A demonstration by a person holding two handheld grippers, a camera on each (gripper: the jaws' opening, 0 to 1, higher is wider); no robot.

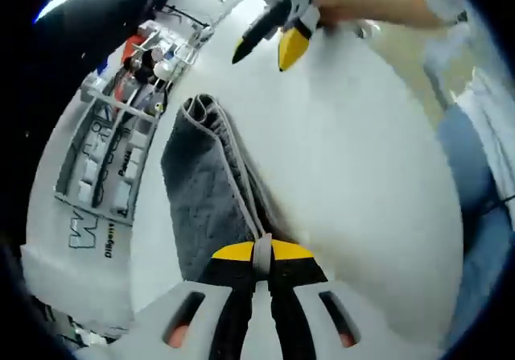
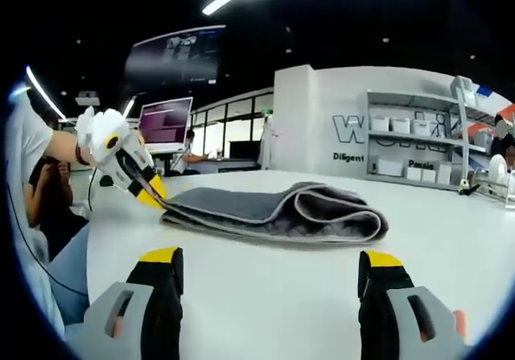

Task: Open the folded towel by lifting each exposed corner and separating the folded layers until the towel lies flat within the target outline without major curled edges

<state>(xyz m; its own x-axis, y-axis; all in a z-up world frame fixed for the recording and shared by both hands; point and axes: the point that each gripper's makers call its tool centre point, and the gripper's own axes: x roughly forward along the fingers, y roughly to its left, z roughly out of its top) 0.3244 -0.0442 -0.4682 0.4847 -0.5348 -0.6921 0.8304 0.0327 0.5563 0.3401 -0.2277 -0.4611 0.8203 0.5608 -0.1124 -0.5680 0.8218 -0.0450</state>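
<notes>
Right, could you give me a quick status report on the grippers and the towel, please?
Left gripper shut on towel corner. Right gripper open, short of the fold, touching nothing. Towel still folded on white table. Nothing in the way.

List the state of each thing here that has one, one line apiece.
Towel: still folded in layers, lying on the white table, one edge pinched.
Left gripper: shut on the towel's edge.
Right gripper: open, empty, short of the towel.
</notes>
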